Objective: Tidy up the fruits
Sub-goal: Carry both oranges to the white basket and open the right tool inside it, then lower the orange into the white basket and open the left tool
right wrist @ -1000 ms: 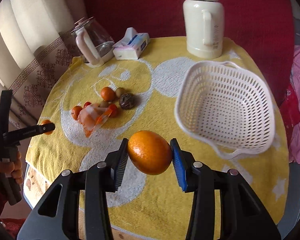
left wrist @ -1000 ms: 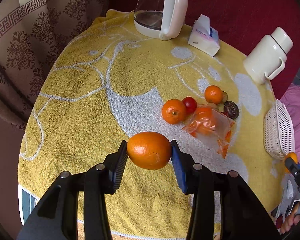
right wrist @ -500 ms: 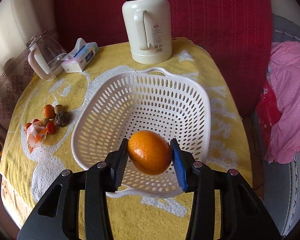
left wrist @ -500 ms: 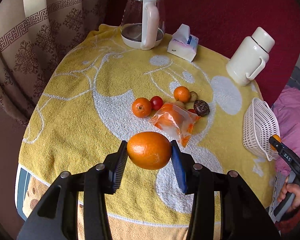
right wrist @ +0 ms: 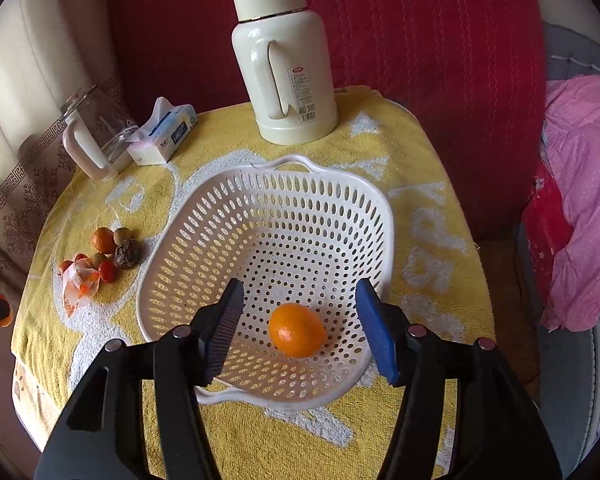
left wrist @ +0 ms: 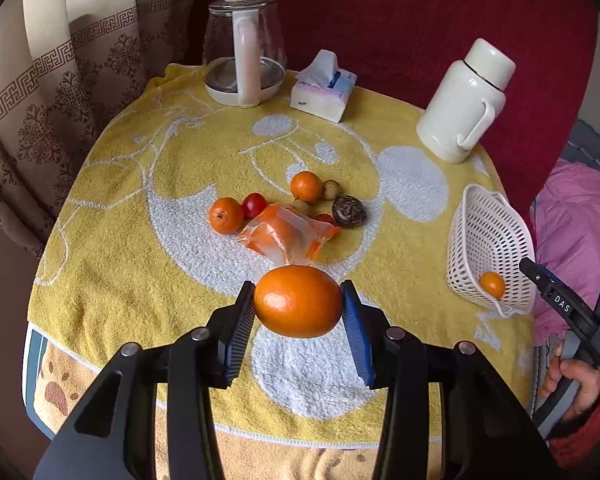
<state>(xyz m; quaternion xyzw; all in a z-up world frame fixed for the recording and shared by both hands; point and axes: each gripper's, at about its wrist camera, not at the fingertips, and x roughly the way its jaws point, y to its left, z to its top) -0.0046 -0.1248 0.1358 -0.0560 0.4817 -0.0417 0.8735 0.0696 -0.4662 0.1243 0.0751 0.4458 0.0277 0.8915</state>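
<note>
My left gripper (left wrist: 298,304) is shut on an orange (left wrist: 298,301), held above the near part of the yellow-towelled table. In the right wrist view a second orange (right wrist: 297,330) lies on the floor of the white perforated basket (right wrist: 260,208). Above it my right gripper (right wrist: 300,328) has its jaws opening, with the pads clear of the fruit. The left wrist view shows that basket (left wrist: 484,240) at the table's right edge with the orange (left wrist: 492,285) in it. A heap of small fruit (left wrist: 306,187) with an orange plastic bag (left wrist: 286,234) lies mid-table.
At the back stand a glass kettle (left wrist: 242,64), a tissue pack (left wrist: 324,88) and a cream thermos jug (left wrist: 462,104). A red backrest rises behind the table, patterned curtains hang at left, pink cloth (right wrist: 580,184) lies at right. A hand (left wrist: 576,376) holds the right gripper's handle.
The right gripper carried its orange over the basket, then opened; the orange now lies in the basket. The left gripper drew back and up with its orange still held.
</note>
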